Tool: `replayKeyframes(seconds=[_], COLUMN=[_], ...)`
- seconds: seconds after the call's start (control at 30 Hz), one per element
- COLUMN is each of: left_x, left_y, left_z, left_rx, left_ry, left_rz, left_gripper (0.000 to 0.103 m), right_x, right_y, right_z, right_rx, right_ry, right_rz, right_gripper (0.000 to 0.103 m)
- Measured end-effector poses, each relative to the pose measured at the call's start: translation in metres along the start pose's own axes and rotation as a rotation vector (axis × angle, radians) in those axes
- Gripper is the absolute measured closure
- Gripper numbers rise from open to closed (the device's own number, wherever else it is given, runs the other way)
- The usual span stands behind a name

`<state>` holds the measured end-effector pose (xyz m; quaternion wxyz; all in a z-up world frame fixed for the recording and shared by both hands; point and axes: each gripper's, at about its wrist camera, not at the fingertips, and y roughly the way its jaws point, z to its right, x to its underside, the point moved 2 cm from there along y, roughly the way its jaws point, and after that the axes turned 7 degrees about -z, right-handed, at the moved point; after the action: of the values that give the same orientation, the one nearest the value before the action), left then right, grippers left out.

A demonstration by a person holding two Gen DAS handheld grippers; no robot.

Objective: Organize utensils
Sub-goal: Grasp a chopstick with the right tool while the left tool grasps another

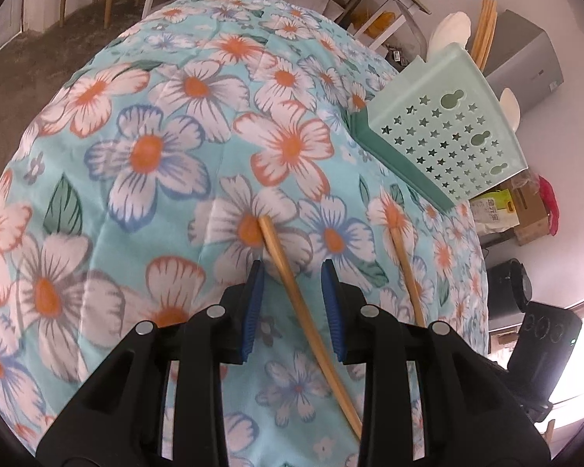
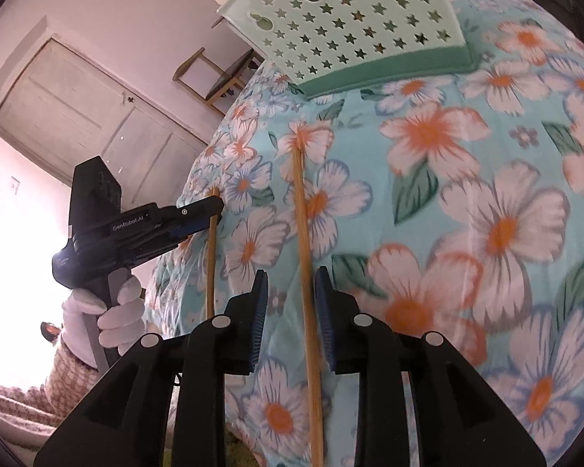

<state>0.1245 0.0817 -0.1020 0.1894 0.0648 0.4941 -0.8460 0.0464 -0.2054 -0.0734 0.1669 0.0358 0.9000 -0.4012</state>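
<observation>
Here, setting: a surface (image 1: 97, 202) covered by a turquoise cloth printed with white, orange and blue flowers is seen in both wrist views.
Left gripper (image 1: 292, 268): its blue pads are seen standing apart, with a gap on each side of the chopstick between them; nothing is pressed.
Left chopstick (image 1: 292, 292): 1 wooden stick is laid flat on the cloth, running between the left gripper's pads, its far end resting on a flower.
Right gripper (image 2: 292, 276): its pads are likewise held apart; the stick between them lies close to the right-hand pad, but no clamping is shown.
Right chopstick (image 2: 303, 233): a 2nd wooden stick is laid on the cloth beside the 1st, roughly parallel and a little apart; it is also seen in the left view (image 1: 407, 272).
Holder (image 1: 447, 132): a pale green plastic utensil holder, perforated with star-shaped holes, is stood on a darker green base at the far edge of the surface, beyond both sticks.
Holder contents: wooden sticks (image 1: 484, 27) and white utensil ends (image 1: 453, 29) are seen rising above its rim.
Person: a white-gloved hand (image 2: 113, 311) is wrapped around the left gripper's handle.
</observation>
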Motion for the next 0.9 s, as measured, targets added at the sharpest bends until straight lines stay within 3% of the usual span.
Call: replayKeyframes(seconds=[0.33, 0.57, 0.77, 0.9], left_x=[-0.004, 0.000, 0.002, 0.002], left_y=[0.003, 0.002, 0.001, 0.001], left_z=[-0.005, -0.008, -0.007, -0.008], left_rx=[0.030, 0.039, 0.032, 0.015], left_ry=[0.011, 0.011, 0.005, 0.011], left_rz=[0.040, 0.060, 0.058, 0.066], left_gripper=[0.076, 0.080, 0.082, 0.088], right_x=[-0.042, -0.053, -0.057, -0.057], right_y=[0.032, 0.045, 0.053, 0.054], right_z=[-0.010, -0.022, -0.028, -0.033], right_rx=[0.112, 0.193, 0.272, 0.311], right_ry=[-0.057, -0.110, -0.140, -0.160], right_rz=[-0.020, -0.034, -0.029, -0.014], right_gripper=[0.078, 0.079, 0.093, 0.096])
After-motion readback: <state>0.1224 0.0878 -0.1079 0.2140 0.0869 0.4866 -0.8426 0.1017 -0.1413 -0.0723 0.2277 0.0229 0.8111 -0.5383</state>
